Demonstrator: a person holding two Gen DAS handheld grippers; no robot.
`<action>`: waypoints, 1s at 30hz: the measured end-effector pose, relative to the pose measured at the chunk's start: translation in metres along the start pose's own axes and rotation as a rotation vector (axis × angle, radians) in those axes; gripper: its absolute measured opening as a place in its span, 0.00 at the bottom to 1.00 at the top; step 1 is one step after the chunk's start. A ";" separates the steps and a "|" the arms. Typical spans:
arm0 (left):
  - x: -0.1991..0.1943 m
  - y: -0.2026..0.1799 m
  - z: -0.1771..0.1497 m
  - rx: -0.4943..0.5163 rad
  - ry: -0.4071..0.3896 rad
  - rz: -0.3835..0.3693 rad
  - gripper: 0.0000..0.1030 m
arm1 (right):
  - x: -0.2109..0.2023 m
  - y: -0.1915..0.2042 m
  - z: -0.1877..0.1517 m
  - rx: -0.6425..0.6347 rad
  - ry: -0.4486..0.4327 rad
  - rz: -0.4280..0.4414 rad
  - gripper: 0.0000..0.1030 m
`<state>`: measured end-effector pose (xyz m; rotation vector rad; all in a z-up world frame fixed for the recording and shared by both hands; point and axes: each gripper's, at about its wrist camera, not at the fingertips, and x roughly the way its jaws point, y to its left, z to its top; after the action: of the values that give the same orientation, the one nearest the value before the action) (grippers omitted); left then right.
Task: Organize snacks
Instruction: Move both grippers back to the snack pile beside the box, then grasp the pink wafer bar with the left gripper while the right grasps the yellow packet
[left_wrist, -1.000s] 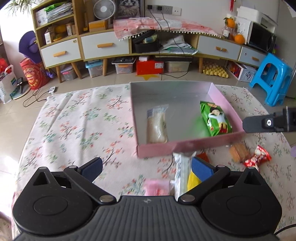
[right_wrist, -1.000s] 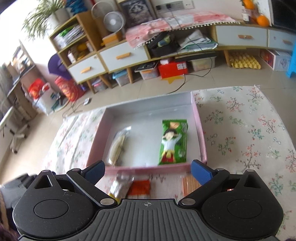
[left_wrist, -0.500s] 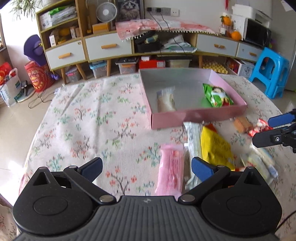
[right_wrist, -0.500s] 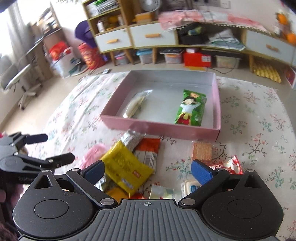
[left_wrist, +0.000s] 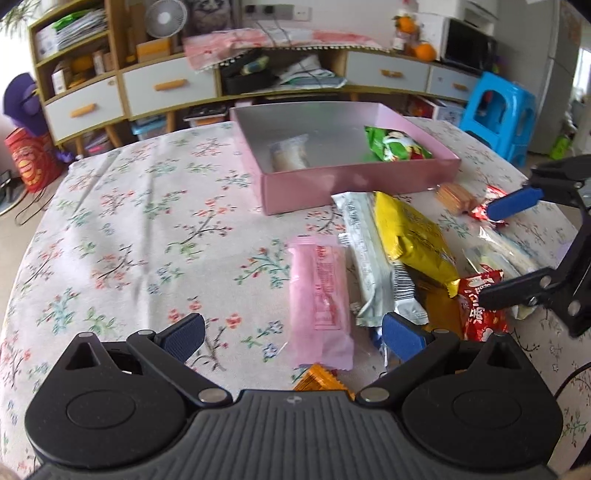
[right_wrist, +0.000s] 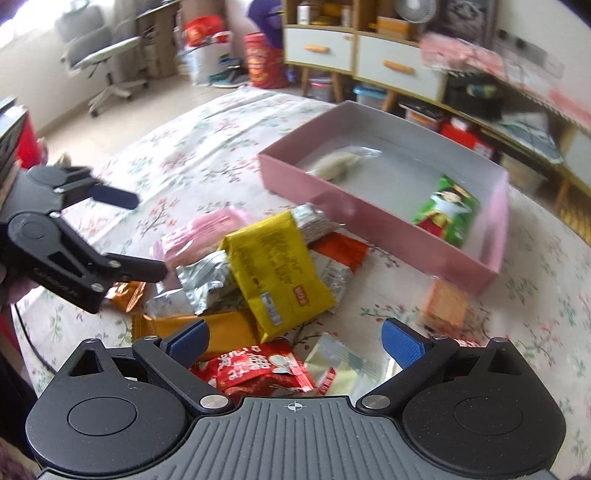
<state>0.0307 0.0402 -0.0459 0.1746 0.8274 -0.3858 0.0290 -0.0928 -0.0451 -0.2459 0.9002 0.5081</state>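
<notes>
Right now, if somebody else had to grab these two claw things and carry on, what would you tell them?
Left gripper: open, empty, above the pink packet.
Right gripper: open, empty, above the red packet.
Done: green snack packet and clear-wrapped pastry lie in the pink box.
Left: yellow packet, silver packet, orange packets, cracker pack all on the table.

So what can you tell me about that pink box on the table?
The pink box is a shallow, open rectangular tray, seemingly cardboard, pink outside and pale grey inside. It sits flat on the floral tablecloth. Inside lie a clear-wrapped pale snack and a green snack packet, apart. A silver packet reaches its near wall.
</notes>
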 end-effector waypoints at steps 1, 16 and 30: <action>0.002 -0.002 0.000 0.008 0.001 -0.001 0.99 | 0.003 0.002 0.001 -0.010 0.004 0.003 0.98; 0.009 0.004 0.009 -0.024 0.051 -0.096 0.79 | 0.034 0.000 0.011 0.026 0.046 -0.007 0.91; 0.016 0.017 0.020 -0.173 0.090 -0.155 0.58 | 0.040 -0.002 0.022 0.075 0.026 -0.013 0.62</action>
<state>0.0608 0.0457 -0.0448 -0.0337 0.9619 -0.4519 0.0650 -0.0727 -0.0638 -0.1903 0.9401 0.4587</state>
